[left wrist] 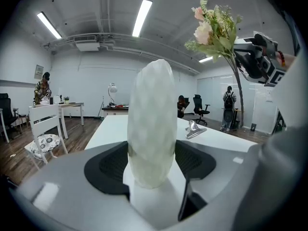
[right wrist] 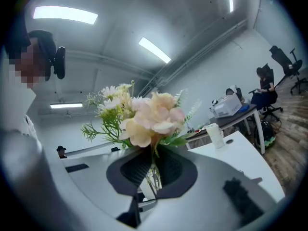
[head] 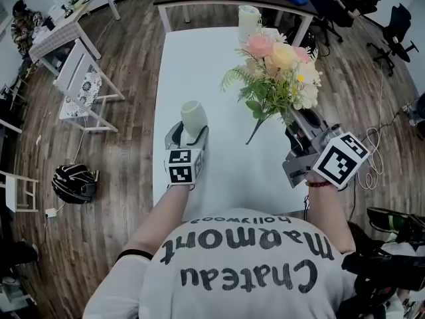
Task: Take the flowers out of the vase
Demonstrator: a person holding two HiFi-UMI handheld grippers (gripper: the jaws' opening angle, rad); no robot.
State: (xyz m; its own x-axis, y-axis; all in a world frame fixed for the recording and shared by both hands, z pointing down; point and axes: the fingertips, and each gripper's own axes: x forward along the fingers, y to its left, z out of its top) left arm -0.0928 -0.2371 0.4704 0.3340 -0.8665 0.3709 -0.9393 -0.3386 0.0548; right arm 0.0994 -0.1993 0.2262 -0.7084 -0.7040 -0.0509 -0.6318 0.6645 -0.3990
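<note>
**A:** Head view: what holds what?

**B:** Left gripper (head: 188, 138), jaws spread wide, clamps the pale vase (head: 192, 119) over the white table (head: 199, 58). Right gripper (head: 300, 123) carries the flowers (head: 279, 68) in the air, clear of the vase mouth.

**A:** Left gripper view?

**B:** Vase upright between both pads, bouquet high at upper right.

**A:** Right gripper view?

**B:** Jaws nearly together, pinching the stems (right wrist: 154, 174) just below the blooms. Judged advice: keep that pinch firm, steady the vase, and lay the bouquet on bare table well apart from it.
</note>
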